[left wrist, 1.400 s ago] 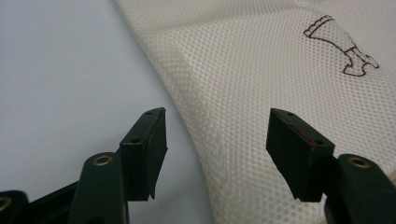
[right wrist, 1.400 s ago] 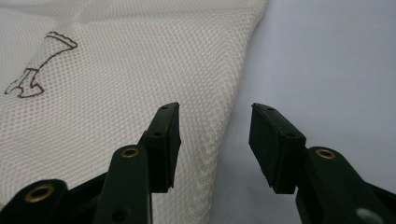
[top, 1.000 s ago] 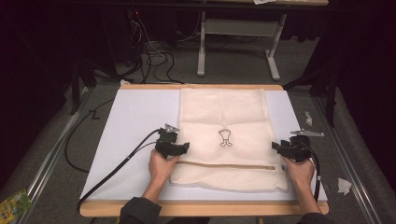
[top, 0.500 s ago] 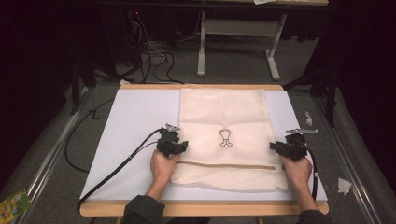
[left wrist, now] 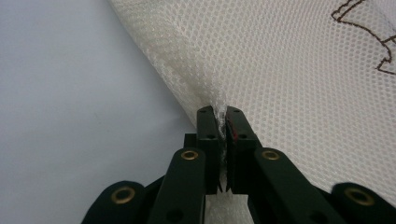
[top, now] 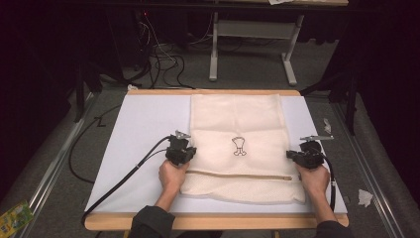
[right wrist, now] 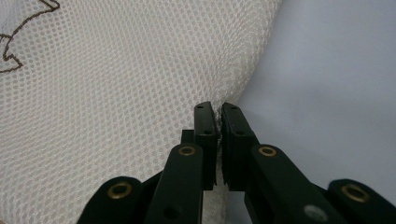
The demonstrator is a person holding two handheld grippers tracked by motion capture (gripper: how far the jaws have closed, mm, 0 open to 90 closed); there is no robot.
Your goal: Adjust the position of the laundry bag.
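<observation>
A cream mesh bag (top: 237, 124) with a small brown emblem (top: 238, 147) and a zipper (top: 237, 174) across its near part lies flat on the white board. My left gripper (top: 187, 152) holds the bag's left edge; its jaws have just closed and pinch the mesh (left wrist: 222, 112). At the opposite side my right gripper (top: 291, 154) has also just closed, and the mesh edge (right wrist: 218, 112) is caught between its pads. The bag's weave (left wrist: 299, 70) spreads beyond both pairs of jaws.
The white board (top: 143, 124) rests on a wooden tabletop (top: 213, 222). Black cables (top: 124, 178) trail off from the left gripper over the table's left front. Beyond the table stand a metal frame (top: 252, 44) and tangled wires (top: 163, 59) on the floor. Scraps (top: 365, 197) lie at the right.
Both grippers have gone from open to shut on the bag's side edges. The hands have hardly shifted.
</observation>
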